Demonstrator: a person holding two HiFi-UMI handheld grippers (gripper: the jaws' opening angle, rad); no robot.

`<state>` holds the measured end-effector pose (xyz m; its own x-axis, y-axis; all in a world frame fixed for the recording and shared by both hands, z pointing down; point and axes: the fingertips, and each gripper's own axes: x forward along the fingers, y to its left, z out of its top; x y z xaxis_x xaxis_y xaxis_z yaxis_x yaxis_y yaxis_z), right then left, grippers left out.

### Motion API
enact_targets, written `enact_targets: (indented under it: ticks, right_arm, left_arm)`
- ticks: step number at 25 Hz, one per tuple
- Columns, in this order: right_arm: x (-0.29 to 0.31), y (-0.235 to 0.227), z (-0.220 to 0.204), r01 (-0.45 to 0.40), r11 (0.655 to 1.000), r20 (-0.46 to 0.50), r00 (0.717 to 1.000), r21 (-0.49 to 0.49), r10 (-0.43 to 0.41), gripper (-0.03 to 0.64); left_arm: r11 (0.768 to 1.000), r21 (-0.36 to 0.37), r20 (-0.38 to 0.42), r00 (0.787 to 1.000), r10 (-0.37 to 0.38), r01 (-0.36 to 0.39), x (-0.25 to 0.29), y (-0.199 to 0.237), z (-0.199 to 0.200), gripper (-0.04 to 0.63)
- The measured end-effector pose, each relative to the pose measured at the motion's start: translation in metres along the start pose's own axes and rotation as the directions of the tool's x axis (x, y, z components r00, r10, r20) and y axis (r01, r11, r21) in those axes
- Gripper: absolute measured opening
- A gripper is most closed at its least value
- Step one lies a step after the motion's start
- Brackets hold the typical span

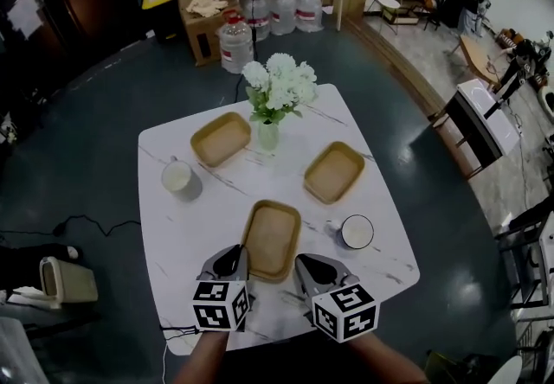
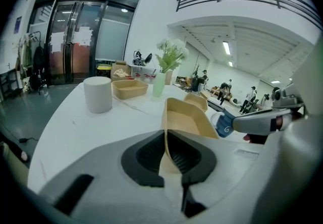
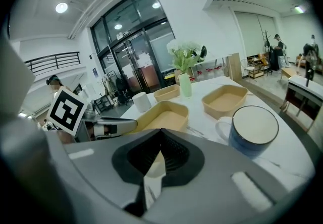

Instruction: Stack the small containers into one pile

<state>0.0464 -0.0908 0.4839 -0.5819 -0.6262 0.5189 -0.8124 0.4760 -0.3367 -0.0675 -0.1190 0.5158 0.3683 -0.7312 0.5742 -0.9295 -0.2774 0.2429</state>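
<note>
Three shallow tan containers lie on the white marble table [image 1: 173, 244]. The near container [image 1: 272, 237] [image 2: 187, 119] [image 3: 164, 116] sits in front of me. My left gripper [image 1: 235, 254] [image 2: 165, 134] is shut on its left near rim, and the thin wall runs between the pads. My right gripper [image 1: 305, 263] [image 3: 160, 134] is closed at its right near corner with a pale strip of rim between the pads. A second container [image 1: 221, 138] [image 2: 128, 88] lies at the back left. The third container [image 1: 334, 171] [image 3: 224, 99] lies to the right.
A vase of white flowers [image 1: 270, 127] stands between the two far containers. A white cup [image 1: 179, 177] [image 2: 98, 94] is at the left, a blue mug [image 1: 355, 232] [image 3: 252, 129] close to my right gripper. Water jugs and boxes stand on the floor beyond the table.
</note>
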Motion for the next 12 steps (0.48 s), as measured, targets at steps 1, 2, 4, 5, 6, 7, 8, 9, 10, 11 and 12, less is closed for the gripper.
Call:
enact_targets:
  ticks: [1,2,4,5,6,7,8,9,10,11,12]
  right_arm:
    - [-0.004,-0.005,0.001,0.01,1.0,0.006,1.0,0.007,-0.01,0.0]
    - [-0.008,-0.01,0.003,0.021,1.0,0.011,1.0,0.013,-0.021,0.0]
    - [-0.016,-0.02,0.007,0.04,0.999,0.02,0.999,0.025,-0.04,0.0]
    - [-0.02,-0.025,0.009,0.047,0.998,0.025,0.999,0.03,-0.048,0.0]
    - [-0.024,-0.029,0.012,0.055,0.998,0.031,0.998,0.033,-0.056,0.0]
    - [-0.028,-0.034,0.014,0.063,0.997,0.037,0.997,0.036,-0.064,0.0]
    - [-0.033,-0.038,0.016,0.072,0.997,0.042,0.996,0.038,-0.073,0.0]
    - [-0.037,-0.043,0.017,0.081,0.996,0.048,0.995,0.04,-0.083,0.0]
    - [-0.042,-0.048,0.017,0.092,0.995,0.052,0.994,0.044,-0.094,0.0]
    - [-0.046,-0.054,0.016,0.102,0.994,0.054,0.993,0.05,-0.105,0.0]
    - [-0.049,-0.06,0.015,0.113,0.992,0.054,0.992,0.058,-0.116,0.0]
  left_arm:
    - [1.0,0.01,0.002,1.0,-0.014,0.014,0.003,-0.005,0.005,0.014]
    - [0.999,0.019,0.003,1.0,-0.029,0.029,0.006,-0.011,0.009,0.015]
    - [0.998,0.038,0.006,0.998,-0.057,0.057,0.013,-0.023,0.018,0.014]
    - [0.996,0.048,0.007,0.997,-0.071,0.07,0.017,-0.029,0.023,0.014]
    - [0.995,0.057,0.009,0.996,-0.083,0.083,0.021,-0.035,0.029,0.014]
    - [0.993,0.067,0.01,0.995,-0.096,0.095,0.025,-0.041,0.034,0.014]
    - [0.991,0.075,0.012,0.994,-0.108,0.107,0.03,-0.047,0.04,0.014]
    - [0.989,0.081,0.013,0.993,-0.121,0.12,0.035,-0.052,0.046,0.014]
    - [0.987,0.086,0.015,0.991,-0.135,0.133,0.04,-0.058,0.051,0.014]
    - [0.985,0.091,0.016,0.989,-0.147,0.145,0.044,-0.064,0.056,0.014]
    - [0.983,0.097,0.016,0.987,-0.158,0.156,0.049,-0.07,0.06,0.014]
